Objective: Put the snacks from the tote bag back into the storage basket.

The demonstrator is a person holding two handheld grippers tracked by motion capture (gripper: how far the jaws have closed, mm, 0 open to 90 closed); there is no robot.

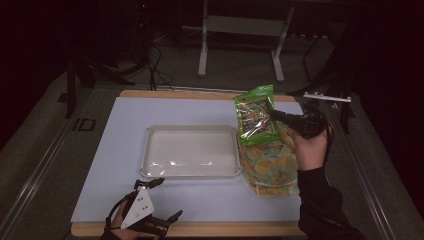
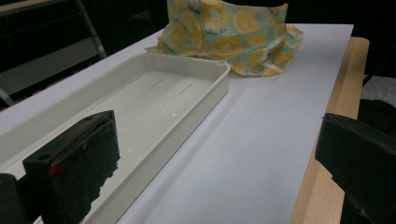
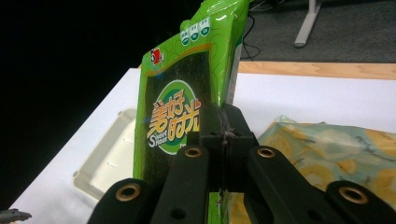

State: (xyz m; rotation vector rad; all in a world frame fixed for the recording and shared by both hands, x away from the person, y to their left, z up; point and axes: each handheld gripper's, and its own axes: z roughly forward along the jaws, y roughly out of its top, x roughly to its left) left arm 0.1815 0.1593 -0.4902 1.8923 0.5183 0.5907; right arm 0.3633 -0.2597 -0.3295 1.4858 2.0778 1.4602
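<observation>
Bench (image 1: 200, 112) surface w/ white sheet: wide free strip is seen along the far edge behind the shallow cream plastic tray (image 1: 191, 172), another along the near edge in front of it, plus open room left of tray. Centre is taken up by the tray; its raised rim must be cleared. Right side is blocked by the crumpled yellow-and-teal patterned cloth bag (image 1: 272, 167), touching tray's right rim, so no gap there. Above bag, the green foil snack packet (image 1: 256, 116) is held up in air by right gripper (image 1: 274, 114), jaws closed on it. Near-left corner is occupied by left gripper (image 1: 162, 200), jaws apart.
</observation>
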